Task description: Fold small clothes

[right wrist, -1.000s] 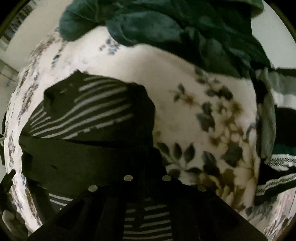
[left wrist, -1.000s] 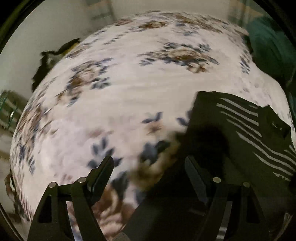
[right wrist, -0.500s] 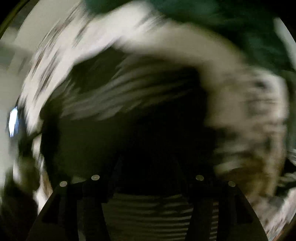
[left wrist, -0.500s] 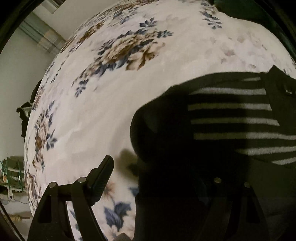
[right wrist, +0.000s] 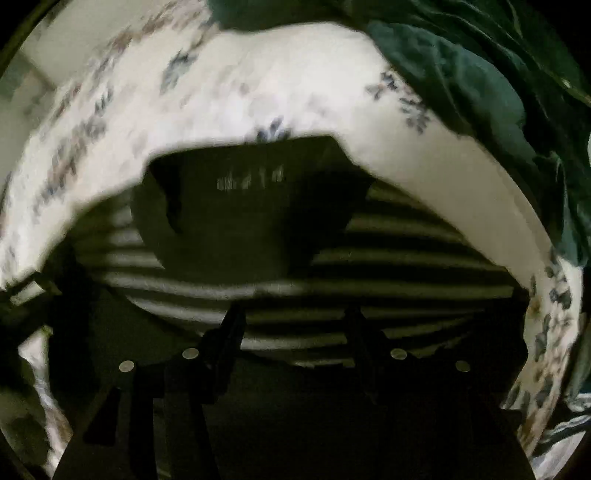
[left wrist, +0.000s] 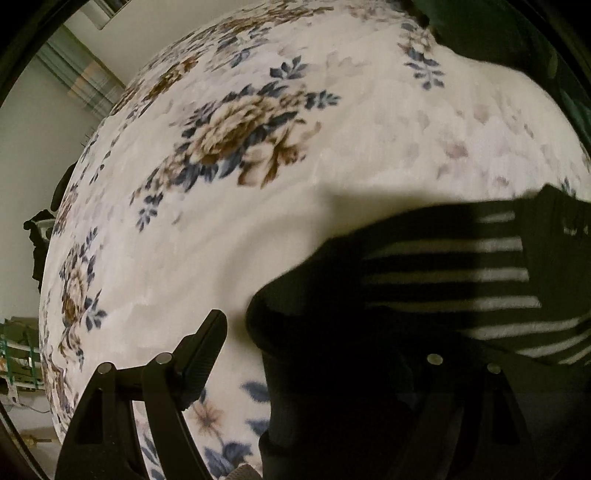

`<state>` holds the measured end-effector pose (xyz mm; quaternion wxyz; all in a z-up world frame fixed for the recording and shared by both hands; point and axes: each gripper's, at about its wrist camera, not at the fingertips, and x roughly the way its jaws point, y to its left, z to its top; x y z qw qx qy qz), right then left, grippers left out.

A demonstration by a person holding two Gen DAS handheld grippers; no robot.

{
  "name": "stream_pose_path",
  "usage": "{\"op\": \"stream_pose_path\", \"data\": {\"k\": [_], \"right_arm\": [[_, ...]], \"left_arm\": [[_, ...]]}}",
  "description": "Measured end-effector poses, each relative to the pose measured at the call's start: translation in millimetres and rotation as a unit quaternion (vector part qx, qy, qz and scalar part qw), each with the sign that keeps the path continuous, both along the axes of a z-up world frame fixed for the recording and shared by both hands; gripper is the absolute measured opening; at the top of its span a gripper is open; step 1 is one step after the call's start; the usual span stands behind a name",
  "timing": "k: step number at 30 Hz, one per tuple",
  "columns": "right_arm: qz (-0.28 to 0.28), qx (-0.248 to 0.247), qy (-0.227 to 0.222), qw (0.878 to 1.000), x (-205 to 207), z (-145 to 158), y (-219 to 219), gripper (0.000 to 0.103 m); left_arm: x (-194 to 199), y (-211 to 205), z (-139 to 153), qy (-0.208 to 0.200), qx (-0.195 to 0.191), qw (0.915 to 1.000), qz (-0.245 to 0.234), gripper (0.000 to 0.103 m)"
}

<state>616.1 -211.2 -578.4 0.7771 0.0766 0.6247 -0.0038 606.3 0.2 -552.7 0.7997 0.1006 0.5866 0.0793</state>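
Observation:
A small black garment with pale stripes point(left wrist: 443, 280) lies on a white floral blanket point(left wrist: 258, 184). In the left wrist view my left gripper point(left wrist: 314, 354) is open; its left finger point(left wrist: 201, 350) is over the blanket, and its right finger is lost in the dark cloth at the garment's left edge. In the right wrist view my right gripper point(right wrist: 295, 332) is open over the striped garment point(right wrist: 369, 266). A black waistband with pale lettering point(right wrist: 251, 192) lies at the garment's far side.
A dark green cloth heap point(right wrist: 480, 66) lies on the blanket at the far right, also in the left wrist view point(left wrist: 517, 29). Other striped cloth point(right wrist: 569, 424) shows at the right edge. The blanket's edge falls away on the left, with a wall beyond it point(left wrist: 40, 155).
My right gripper has opened and let go of the garment, and swung to face it squarely. My left gripper has moved over the garment's left edge and stays open.

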Motion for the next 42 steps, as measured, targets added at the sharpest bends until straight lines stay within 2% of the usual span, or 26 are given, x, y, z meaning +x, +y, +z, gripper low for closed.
{"op": "stream_pose_path", "data": {"k": [3,5,6,7,9,12,14,16,18,20,22,24,26,29,32,34,38,42], "right_arm": [[0.029,0.093,0.044,0.994,-15,4,6,0.058],[0.062,0.154,0.109,0.980,-30,-14,21,0.058],[0.074,0.171,0.142,0.972,-37,-27,29,0.058],[0.075,0.169,0.154,0.971,-40,-35,32,0.058],[0.050,0.131,0.137,0.981,-36,-51,28,0.056],[-0.019,0.138,0.095,0.986,-19,-49,8,0.056],[-0.047,0.103,0.044,0.993,-7,-33,-1,0.056],[-0.048,0.041,0.003,0.998,6,-19,-5,0.056],[-0.038,0.019,0.008,0.999,16,-16,-10,0.056],[-0.038,0.026,0.013,0.999,15,-10,-19,0.057],[-0.037,0.019,0.002,0.999,4,4,-35,0.059],[-0.036,0.022,-0.004,0.999,-9,14,-42,0.065],[-0.022,0.036,0.003,0.999,-24,18,-46,0.065],[0.004,0.037,0.017,0.999,-58,21,-64,0.065],[0.029,-0.005,0.038,0.999,-80,3,-70,0.065],[0.031,-0.043,0.022,0.998,-87,-1,-80,0.065],[-0.007,-0.117,-0.032,0.993,-62,-7,-96,0.065],[-0.038,-0.136,-0.029,0.990,-33,-16,-107,0.065]], "left_arm": [[5,1,-3,0.001,-0.004,1.0000,0.002,0.080],[8,1,-5,0.003,-0.006,1.0000,0.001,0.080],[11,1,-5,0.003,-0.002,1.0000,-0.003,0.080],[12,0,-4,0.002,0.000,1.0000,-0.006,0.080],[18,-1,0,-0.006,0.006,0.9999,-0.013,0.080],[27,0,3,-0.018,0.018,0.9995,-0.019,0.080],[34,4,2,-0.018,0.026,0.9994,-0.015,0.080],[42,13,5,-0.014,0.021,0.9997,0.000,0.080],[41,29,19,-0.030,0.000,0.9993,0.023,0.080],[34,50,38,-0.054,-0.030,0.9968,0.050,0.080],[23,65,49,-0.069,-0.050,0.9938,0.070,0.080],[4,79,55,-0.075,-0.055,0.9919,0.087,0.080],[-9,79,50,-0.060,-0.057,0.9937,0.076,0.080],[-12,65,24,-0.026,-0.037,0.9979,0.047,0.080],[-4,57,-4,-0.003,-0.018,0.9989,0.042,0.080],[7,57,-16,0.003,-0.018,0.9984,0.054,0.080],[30,57,-24,-0.003,-0.022,0.9978,0.063,0.080],[45,56,-20,-0.011,-0.003,0.9987,0.049,0.080]]}}
